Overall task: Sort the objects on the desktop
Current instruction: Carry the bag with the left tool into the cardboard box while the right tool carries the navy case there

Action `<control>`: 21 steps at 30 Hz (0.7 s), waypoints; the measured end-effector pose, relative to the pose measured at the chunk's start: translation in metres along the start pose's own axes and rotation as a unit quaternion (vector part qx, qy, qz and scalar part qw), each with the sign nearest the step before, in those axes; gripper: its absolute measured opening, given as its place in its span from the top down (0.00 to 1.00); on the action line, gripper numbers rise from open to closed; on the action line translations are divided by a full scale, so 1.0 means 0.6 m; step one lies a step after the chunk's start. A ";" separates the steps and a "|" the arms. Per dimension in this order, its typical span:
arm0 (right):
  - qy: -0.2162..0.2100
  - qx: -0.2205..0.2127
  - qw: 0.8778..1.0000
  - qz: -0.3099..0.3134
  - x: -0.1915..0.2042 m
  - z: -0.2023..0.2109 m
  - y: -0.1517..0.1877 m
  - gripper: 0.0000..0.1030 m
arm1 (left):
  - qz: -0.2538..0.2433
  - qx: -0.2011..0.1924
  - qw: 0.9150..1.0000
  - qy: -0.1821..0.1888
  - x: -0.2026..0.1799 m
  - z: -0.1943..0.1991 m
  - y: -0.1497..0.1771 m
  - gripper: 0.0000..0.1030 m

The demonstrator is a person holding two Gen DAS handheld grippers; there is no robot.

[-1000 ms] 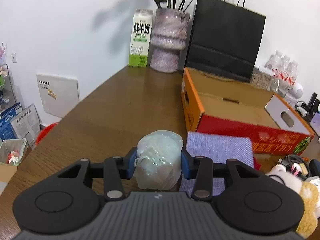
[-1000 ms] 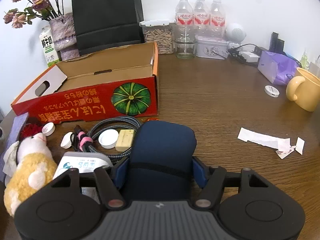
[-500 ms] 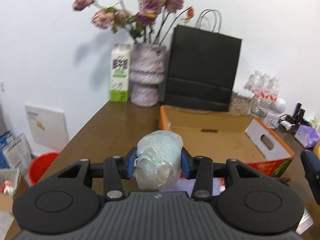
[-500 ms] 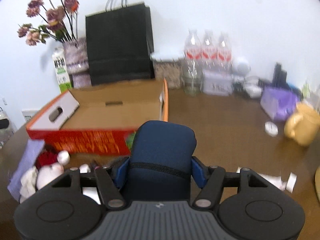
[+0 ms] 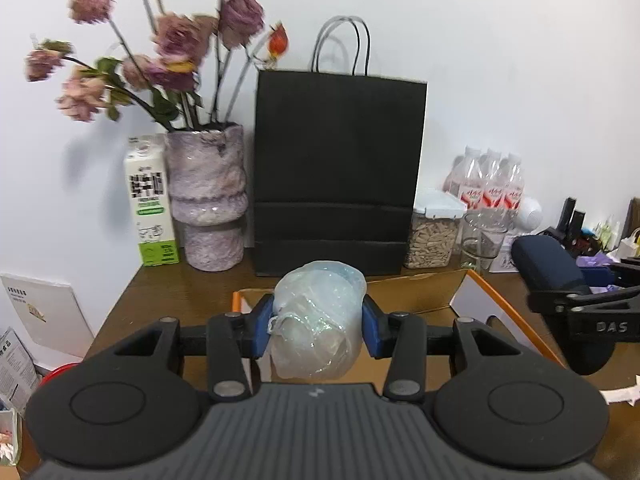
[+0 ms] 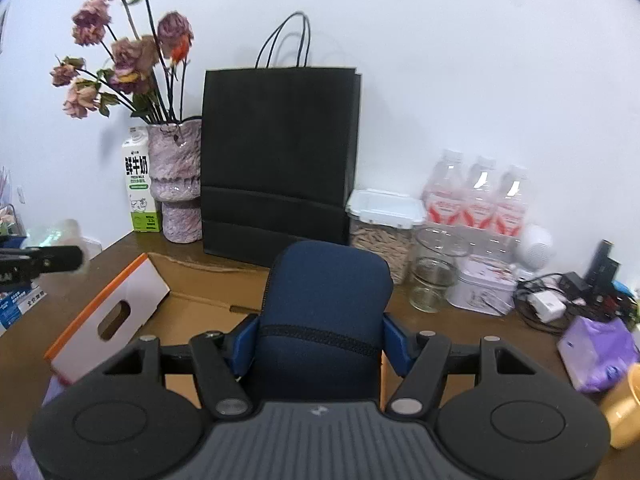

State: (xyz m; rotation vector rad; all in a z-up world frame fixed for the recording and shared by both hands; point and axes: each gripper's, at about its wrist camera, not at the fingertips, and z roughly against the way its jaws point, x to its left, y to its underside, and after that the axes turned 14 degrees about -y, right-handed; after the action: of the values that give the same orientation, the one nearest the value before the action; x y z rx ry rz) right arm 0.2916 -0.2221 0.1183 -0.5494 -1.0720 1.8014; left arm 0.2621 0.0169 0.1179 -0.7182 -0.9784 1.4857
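Note:
My left gripper (image 5: pixel 317 322) is shut on a crumpled clear plastic bag (image 5: pixel 316 320) and holds it above the near left end of the open orange cardboard box (image 5: pixel 404 296). My right gripper (image 6: pixel 320 338) is shut on a navy blue zip pouch (image 6: pixel 326 320) and holds it above the same box (image 6: pixel 120 304). The pouch and right gripper also show at the right edge of the left wrist view (image 5: pixel 556 276). The left gripper shows blurred at the left edge of the right wrist view (image 6: pixel 36 264).
Behind the box stand a black paper bag (image 6: pixel 276 160), a purple vase of dried flowers (image 6: pixel 176 184), a milk carton (image 6: pixel 138 188), a jar of seeds (image 6: pixel 382 228), a glass (image 6: pixel 434 276), water bottles (image 6: pixel 476 196) and a tin (image 6: pixel 482 286). A purple tissue pack (image 6: pixel 596 352) and cables (image 6: pixel 560 300) lie right.
Both grippers have risen from near the table and moved forward over the cardboard box, each still holding its object. The clutter on the table's front has dropped out of view.

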 end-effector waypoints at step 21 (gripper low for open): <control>0.007 0.119 0.993 -0.020 -0.036 -0.272 0.000 0.39 | -0.087 0.161 0.981 -0.066 -0.085 -0.260 0.039 0.56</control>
State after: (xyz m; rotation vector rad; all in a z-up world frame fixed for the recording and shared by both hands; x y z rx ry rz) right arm 0.4220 -0.1704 0.0320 -0.3942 -0.8376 1.8554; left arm 0.3942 -0.0055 0.0208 -0.2964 -0.8487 1.5037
